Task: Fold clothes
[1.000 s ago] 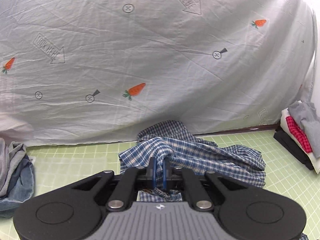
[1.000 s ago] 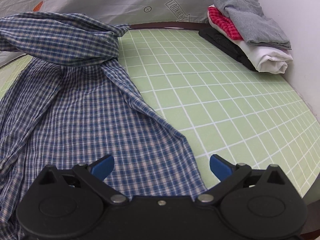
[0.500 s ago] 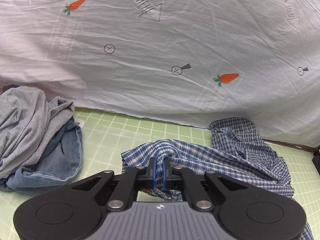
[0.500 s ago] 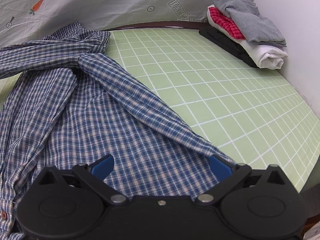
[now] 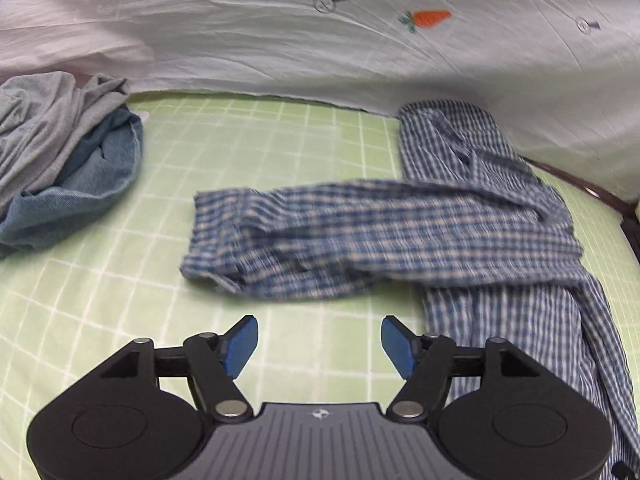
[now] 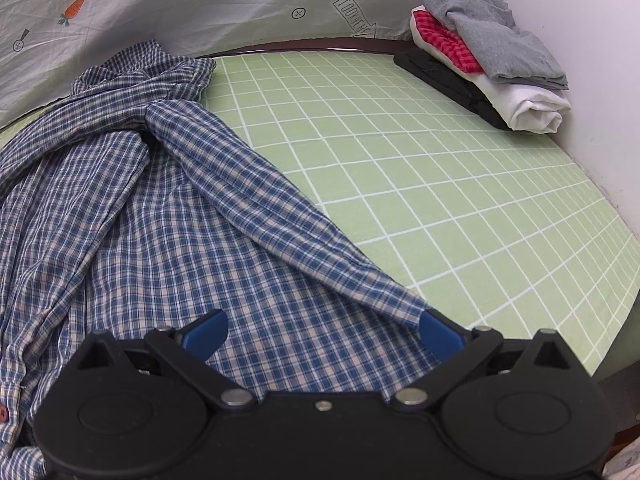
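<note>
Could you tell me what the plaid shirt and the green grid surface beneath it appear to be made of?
Plaid shirt: thin woven fabric, probably cotton, matte; it creases softly and lies limp. Green grid surface: smooth and flat with printed white lines, possibly a vinyl or rubber mat; its material is uncertain.

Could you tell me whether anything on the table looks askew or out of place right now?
Yes. The plaid shirt is not flat: it bunches near the collar, and one sleeve sticks out sideways, rumpled. The left gripper has just opened, with nothing between its jaws. The folded stack looks tidy.
</note>
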{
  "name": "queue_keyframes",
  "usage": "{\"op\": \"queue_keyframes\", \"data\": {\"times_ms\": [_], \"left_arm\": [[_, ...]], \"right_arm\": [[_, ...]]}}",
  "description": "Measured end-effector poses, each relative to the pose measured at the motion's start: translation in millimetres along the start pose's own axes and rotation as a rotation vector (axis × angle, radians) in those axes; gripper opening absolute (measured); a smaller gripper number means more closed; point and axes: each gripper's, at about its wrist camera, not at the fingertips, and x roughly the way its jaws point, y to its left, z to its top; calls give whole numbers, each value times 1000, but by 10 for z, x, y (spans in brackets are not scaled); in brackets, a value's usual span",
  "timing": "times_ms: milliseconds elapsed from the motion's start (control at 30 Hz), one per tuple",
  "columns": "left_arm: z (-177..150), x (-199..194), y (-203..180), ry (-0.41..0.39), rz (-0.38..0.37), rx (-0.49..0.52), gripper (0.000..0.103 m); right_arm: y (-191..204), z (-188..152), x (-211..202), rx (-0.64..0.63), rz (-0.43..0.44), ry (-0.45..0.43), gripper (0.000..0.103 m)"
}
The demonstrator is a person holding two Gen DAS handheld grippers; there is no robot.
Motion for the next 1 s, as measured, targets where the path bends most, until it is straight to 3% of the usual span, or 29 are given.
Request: {"op": "queue_keyframes", "data": {"times_ms": [233, 533, 800, 867, 1000], "left_arm": [[-631, -93, -691, 98, -74, 211, 71], [-1156, -180, -946, 176, -20, 229, 73], [-1415, -314, -913, 178, 32, 171, 81], [-1459, -333, -893, 182, 37, 158, 82], [-1551, -384, -883, 179, 53, 156, 82]], "right_arm": [[-122, 11, 24, -51, 56, -9, 103], [-511, -47, 125, -57, 97, -4, 100], [-786, -88, 199, -52, 128, 32, 73], [-824, -105, 193, -48, 153, 37, 58], [-864, -145, 151, -24, 205, 33, 39]]}}
